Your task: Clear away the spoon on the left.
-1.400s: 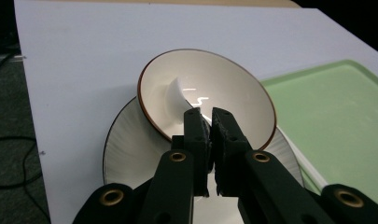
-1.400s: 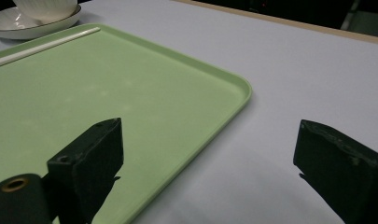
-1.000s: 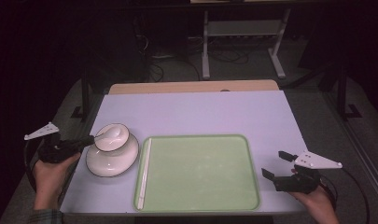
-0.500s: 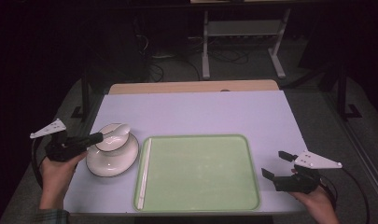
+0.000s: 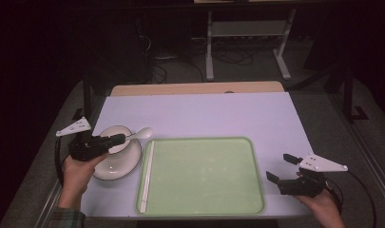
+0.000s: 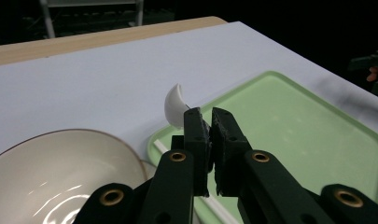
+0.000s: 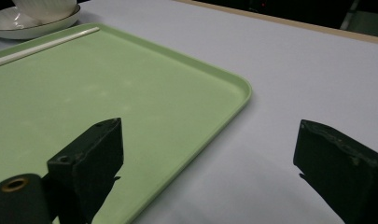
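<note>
Fingers (image 6: 194,128) of left gripper (image 5: 115,139) clamp spoon (image 5: 140,133) handle, bowl beyond tips

Dim room, evenly lit tabletop, dark surroundings, close tongs slightly blurred.

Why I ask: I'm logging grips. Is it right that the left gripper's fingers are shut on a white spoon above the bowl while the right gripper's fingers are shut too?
Not quite. The right gripper has its fingers wide apart with nothing between them, as the right gripper view shows. The left gripper does hold the white spoon above the bowl.
</note>
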`<state>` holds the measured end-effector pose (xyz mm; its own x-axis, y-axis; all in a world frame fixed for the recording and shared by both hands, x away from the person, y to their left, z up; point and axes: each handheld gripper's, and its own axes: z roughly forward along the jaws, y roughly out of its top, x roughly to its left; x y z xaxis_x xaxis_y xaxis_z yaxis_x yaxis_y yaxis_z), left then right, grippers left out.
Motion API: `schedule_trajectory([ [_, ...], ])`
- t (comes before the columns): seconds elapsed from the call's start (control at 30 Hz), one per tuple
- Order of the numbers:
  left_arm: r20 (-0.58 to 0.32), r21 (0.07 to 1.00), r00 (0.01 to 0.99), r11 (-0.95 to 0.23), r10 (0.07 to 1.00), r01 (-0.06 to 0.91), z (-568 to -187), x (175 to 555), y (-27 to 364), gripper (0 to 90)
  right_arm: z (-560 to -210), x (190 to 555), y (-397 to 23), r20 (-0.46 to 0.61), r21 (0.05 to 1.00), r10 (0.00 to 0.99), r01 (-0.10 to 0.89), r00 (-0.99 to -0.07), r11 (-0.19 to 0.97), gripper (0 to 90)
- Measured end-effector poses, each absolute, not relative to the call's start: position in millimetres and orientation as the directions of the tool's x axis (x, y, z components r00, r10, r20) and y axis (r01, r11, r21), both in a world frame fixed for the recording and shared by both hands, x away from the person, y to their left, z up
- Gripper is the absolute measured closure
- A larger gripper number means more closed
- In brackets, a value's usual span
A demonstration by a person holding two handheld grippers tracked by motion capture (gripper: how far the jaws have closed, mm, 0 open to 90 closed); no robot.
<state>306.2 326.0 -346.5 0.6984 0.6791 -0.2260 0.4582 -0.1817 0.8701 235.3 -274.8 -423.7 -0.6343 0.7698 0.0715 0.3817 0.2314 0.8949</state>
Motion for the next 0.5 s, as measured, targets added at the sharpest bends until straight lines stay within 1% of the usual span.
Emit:
schedule_trajectory([
  [0.37,-0.228,0.859,0.748,-0.234,0.624,0.456,-351,320,287,85.4,-423,235,-276,0.07,0.896,0.77,0.379,-0.634,0.231,7.7],
  [0.5,-0.239,0.849,0.762,-0.251,0.602,0.465,-359,328,268,85.4,-423,234,-276,0.071,0.897,0.77,0.378,-0.634,0.229,7.7],
])
